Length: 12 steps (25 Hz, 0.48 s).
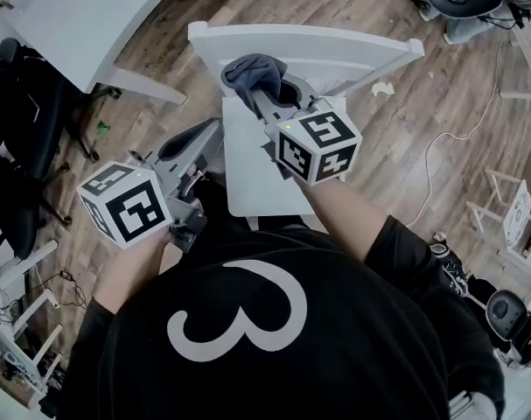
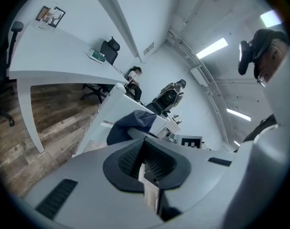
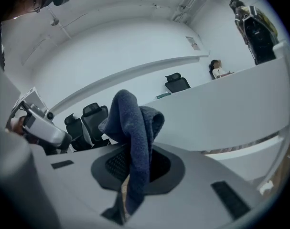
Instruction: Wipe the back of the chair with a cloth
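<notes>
Left gripper (image 1: 198,140), jaws together and empty, hangs beside the white chair (image 1: 335,49). Right gripper (image 1: 267,94) pinches the dark cloth (image 1: 252,68) at its backrest. A white desk (image 1: 73,16) stands nearby.

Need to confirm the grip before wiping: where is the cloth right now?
The dark cloth is pinched in the right claw, upper centre of the head view, at the top rail of the white chair back.
</notes>
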Tool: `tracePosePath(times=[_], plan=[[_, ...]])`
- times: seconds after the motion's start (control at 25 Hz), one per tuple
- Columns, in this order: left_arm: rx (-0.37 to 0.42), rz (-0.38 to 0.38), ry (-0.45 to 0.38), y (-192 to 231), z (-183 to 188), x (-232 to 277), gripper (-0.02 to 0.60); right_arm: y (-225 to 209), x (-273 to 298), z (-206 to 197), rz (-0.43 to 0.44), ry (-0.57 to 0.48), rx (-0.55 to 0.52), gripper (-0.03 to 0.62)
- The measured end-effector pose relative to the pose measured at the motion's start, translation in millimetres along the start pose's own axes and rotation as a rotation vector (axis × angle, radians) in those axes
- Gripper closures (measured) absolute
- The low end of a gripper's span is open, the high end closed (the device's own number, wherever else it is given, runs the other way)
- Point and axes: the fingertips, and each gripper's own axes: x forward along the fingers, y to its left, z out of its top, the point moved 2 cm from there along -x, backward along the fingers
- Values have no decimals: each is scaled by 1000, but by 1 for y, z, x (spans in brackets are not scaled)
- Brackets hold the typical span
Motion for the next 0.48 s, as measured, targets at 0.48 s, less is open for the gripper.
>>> tracePosePath(times=[0.48], plan=[[-1,-22,69,31,9,-22,568,5,53,-17,-118,18,19,543]])
